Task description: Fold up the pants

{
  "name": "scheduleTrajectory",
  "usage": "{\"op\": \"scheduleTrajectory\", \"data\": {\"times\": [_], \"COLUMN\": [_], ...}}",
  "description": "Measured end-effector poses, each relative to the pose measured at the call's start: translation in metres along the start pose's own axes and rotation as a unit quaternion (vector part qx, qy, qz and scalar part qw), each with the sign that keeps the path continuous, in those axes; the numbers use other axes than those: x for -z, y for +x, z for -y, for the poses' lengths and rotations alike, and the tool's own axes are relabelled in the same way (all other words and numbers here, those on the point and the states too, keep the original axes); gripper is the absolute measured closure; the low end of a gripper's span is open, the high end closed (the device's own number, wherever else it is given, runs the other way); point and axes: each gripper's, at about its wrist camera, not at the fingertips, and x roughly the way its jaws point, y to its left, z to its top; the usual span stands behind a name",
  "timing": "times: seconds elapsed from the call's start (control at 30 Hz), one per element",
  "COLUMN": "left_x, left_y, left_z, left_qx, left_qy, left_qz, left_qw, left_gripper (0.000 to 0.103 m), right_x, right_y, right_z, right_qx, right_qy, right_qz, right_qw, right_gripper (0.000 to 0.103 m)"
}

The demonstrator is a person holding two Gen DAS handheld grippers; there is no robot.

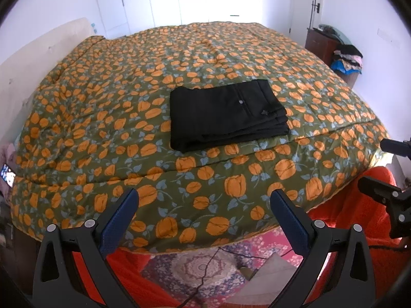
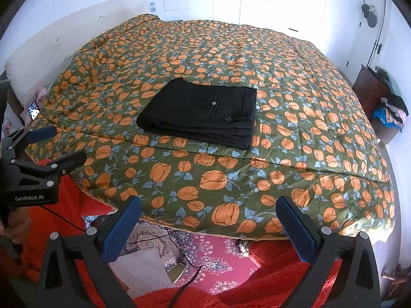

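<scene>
We hold both grippers, left (image 1: 204,219) and right (image 2: 209,227), with jaws spread wide and empty, off the near edge of the bed (image 1: 231,187). The pants (image 1: 227,114) lie folded flat ahead of both, long axis crosswise, neither gripper clearly nearer.

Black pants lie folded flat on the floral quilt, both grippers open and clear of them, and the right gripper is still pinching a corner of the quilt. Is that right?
Not quite. The right gripper pinches nothing: the right wrist view shows its fingers spread wide with only floor between them. The rest holds: the pants lie folded on the quilt, and the left gripper is open and clear too.
</scene>
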Motion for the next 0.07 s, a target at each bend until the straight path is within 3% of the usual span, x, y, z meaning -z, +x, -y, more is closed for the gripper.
{"op": "scheduleTrajectory", "data": {"times": [0.07], "left_x": [0.0011], "left_y": [-0.0017], "left_z": [0.0024], "left_qx": [-0.006], "left_qy": [0.005], "left_qz": [0.004], "left_qw": [1.0], "left_gripper": [0.001], "right_x": [-0.0005], "right_y": [0.0004], "right_z": [0.0002], "right_qx": [0.0], "right_qy": [0.001], "right_qz": [0.001], "right_qw": [1.0], "right_gripper": [0.0]}}
